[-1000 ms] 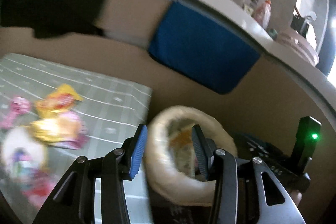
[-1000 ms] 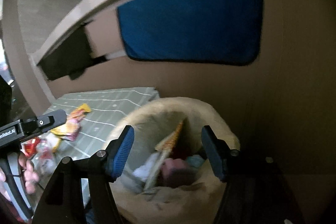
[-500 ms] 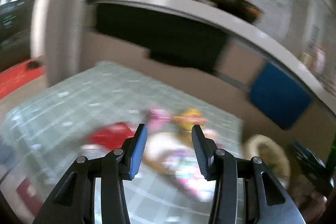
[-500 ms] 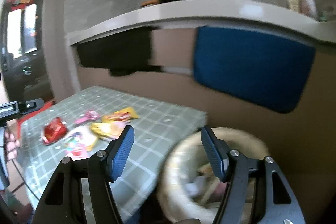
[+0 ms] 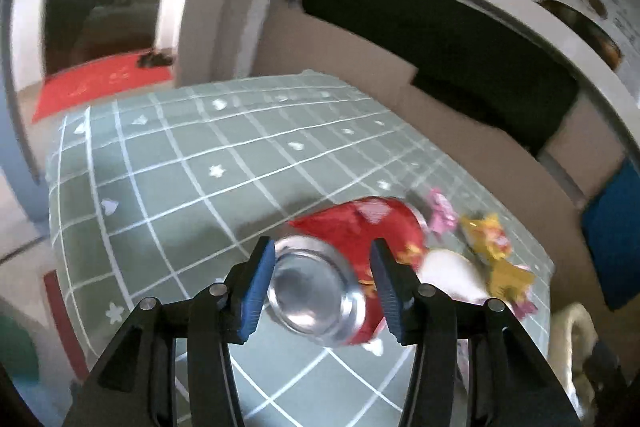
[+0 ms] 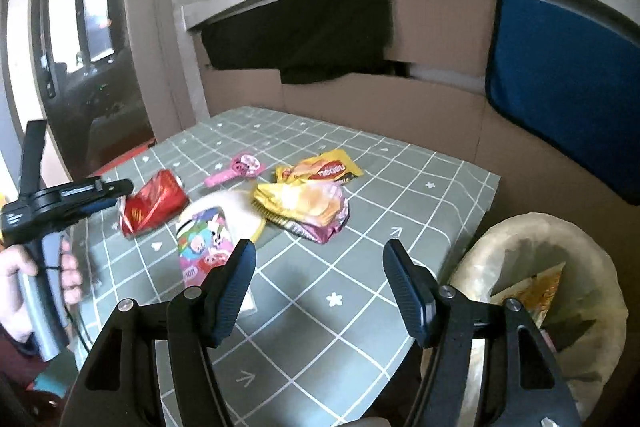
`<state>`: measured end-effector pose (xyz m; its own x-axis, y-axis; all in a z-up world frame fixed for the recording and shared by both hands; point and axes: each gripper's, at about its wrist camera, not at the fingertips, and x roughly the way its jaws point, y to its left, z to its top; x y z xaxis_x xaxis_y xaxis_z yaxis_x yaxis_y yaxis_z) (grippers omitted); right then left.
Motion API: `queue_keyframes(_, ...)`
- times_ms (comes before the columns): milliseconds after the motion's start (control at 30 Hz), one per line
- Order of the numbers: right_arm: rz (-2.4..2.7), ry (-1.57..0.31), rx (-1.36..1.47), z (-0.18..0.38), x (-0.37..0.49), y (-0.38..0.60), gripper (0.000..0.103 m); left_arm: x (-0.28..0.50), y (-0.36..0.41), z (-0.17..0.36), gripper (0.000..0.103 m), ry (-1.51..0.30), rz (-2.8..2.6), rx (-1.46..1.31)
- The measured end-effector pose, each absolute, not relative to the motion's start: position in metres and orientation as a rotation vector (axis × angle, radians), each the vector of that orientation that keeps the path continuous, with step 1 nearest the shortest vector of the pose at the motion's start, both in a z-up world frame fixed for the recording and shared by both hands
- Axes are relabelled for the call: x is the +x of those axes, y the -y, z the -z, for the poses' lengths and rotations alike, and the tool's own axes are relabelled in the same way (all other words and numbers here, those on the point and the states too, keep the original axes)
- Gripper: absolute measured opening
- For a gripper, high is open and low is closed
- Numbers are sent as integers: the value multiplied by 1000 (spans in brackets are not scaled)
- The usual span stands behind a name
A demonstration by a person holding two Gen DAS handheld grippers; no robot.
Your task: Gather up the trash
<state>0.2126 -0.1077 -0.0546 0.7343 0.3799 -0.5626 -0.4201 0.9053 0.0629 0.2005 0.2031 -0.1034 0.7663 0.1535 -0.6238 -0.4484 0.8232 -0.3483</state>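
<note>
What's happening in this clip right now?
A person is clearing snack trash off a green checked table. The left gripper, jaws just opening, straddles a crushed red can without clamping it. The right gripper hangs open, empty. Wrappers remain; the lined bin already holds some.

My left gripper (image 5: pixel 322 281) has swung away from the trash bin (image 6: pixel 560 239), which a second ago sat right between its fingers, and now sits over the checked tablecloth (image 5: pixel 180 167) with the crushed red can (image 5: pixel 320 291) framed between its jaws, which have just been opening a little wider; the pads do not press on it. My right gripper (image 6: pixel 318 287) has also swung off the bin: it was centred over the opening, and now the bin lies off to its right, with bare tablecloth between its fingers.
</note>
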Motion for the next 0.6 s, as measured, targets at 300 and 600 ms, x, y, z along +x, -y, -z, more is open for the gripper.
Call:
queue_keyframes(300, -489, -672, -17, 75, 220, 111, 64, 211, -217, 121, 53, -674, -351, -598)
queue_keyframes(600, -545, -666, -80, 72, 221, 92, 64, 208, -223, 128, 52, -703, -267, -599)
